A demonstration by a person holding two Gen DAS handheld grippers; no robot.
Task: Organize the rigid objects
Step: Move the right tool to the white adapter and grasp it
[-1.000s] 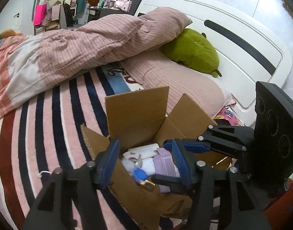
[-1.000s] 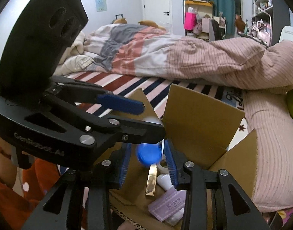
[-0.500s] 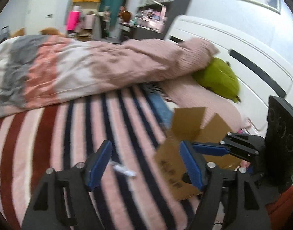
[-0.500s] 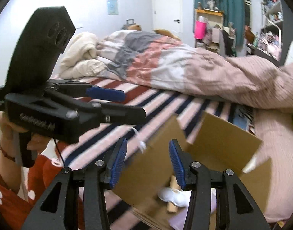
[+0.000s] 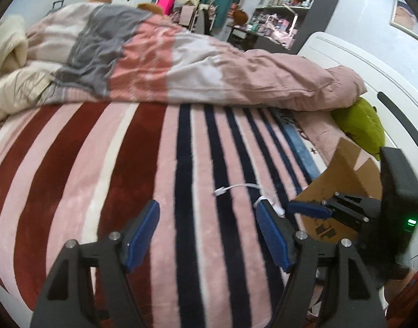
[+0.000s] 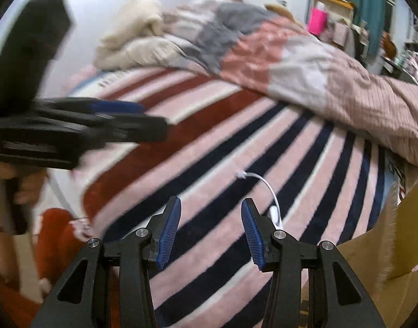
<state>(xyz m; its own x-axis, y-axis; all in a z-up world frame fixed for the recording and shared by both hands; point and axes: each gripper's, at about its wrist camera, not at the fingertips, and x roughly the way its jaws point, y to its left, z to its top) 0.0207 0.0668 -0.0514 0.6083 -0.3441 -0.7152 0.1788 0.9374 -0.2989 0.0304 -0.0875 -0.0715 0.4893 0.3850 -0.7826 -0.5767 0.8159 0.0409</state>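
Observation:
A white cable with a small plug (image 5: pixel 237 187) lies on the striped blanket (image 5: pixel 143 164); it also shows in the right wrist view (image 6: pixel 266 188). The cardboard box (image 5: pixel 343 175) stands at the right, its contents hidden; its flap shows in the right wrist view (image 6: pixel 394 248). My left gripper (image 5: pixel 207 232) is open and empty over the blanket, left of the cable. My right gripper (image 6: pixel 210 232) is open and empty, just short of the cable. It also shows in the left wrist view (image 5: pixel 310 209), by the box.
A rumpled pink, grey and white duvet (image 5: pixel 159 52) lies across the back of the bed. A green plush (image 5: pixel 359 125) sits by the white headboard (image 5: pixel 373 76). Cream bedding (image 6: pixel 138 38) is piled at the far left. Shelves (image 5: pixel 288 8) stand behind.
Both grippers have swung left, away from the box and over the striped blanket. The box interior has left view. The right gripper, which was around a blue-capped item, is now empty and open.

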